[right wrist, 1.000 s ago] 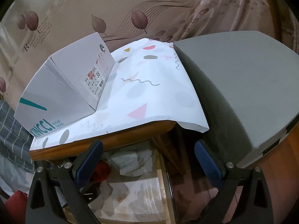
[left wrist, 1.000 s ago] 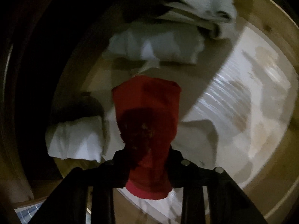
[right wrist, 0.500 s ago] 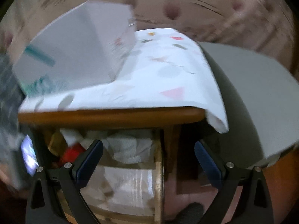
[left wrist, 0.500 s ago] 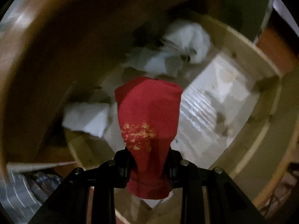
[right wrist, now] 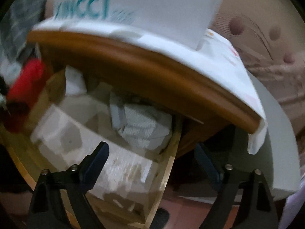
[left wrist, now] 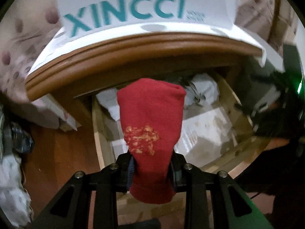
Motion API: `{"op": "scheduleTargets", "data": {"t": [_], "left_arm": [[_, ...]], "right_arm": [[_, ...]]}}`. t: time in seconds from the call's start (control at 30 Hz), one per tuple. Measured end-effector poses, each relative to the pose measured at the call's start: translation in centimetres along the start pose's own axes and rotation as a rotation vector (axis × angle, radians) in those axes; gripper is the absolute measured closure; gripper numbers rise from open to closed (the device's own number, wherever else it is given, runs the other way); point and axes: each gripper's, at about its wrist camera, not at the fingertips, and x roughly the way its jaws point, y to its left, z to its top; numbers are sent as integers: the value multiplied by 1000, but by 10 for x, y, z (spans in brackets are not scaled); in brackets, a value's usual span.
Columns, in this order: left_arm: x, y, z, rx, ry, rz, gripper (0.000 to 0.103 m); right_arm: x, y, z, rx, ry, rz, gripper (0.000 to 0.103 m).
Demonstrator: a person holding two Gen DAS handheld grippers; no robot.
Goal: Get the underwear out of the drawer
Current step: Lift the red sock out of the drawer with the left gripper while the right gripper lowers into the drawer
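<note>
Right gripper [right wrist: 152, 158] over the open drawer [right wrist: 167, 173], jaws closing, nothing between them. Folded white knit garment [right wrist: 143, 127] at drawer's back; red underwear [right wrist: 24, 82] far left; XINCCI box [right wrist: 133, 5] on the top.

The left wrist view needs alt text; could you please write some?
The left gripper grips red underwear above an open wooden drawer holding white folded garments. A white XINCCI box stands on the cabinet above.

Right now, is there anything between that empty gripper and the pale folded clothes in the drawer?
Nothing: in the right wrist view the right gripper, closing on air, faces the pale folded clothes across bare drawer lining.
</note>
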Motion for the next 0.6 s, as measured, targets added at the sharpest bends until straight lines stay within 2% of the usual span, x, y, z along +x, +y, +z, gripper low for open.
{"op": "scheduleTargets", "data": {"t": [0.13,0.27,0.4,0.5,0.6], "left_arm": [[-17,11,1,-73,-52,32,74],[-22,26,-1,-160,-78,61,74],[-24,39,-6,-213,-98,121,74],[-31,52,-8,-257,-106,141,74],[-35,61,-11,-302,-113,135,74]], "right_arm": [[11,30,-3,-183,46,10,25],[31,54,-2,-387,108,-12,38],[55,60,-2,-507,166,-45,39],[72,64,1,-568,206,-42,38],[89,68,0,-632,217,-78,38]]}}
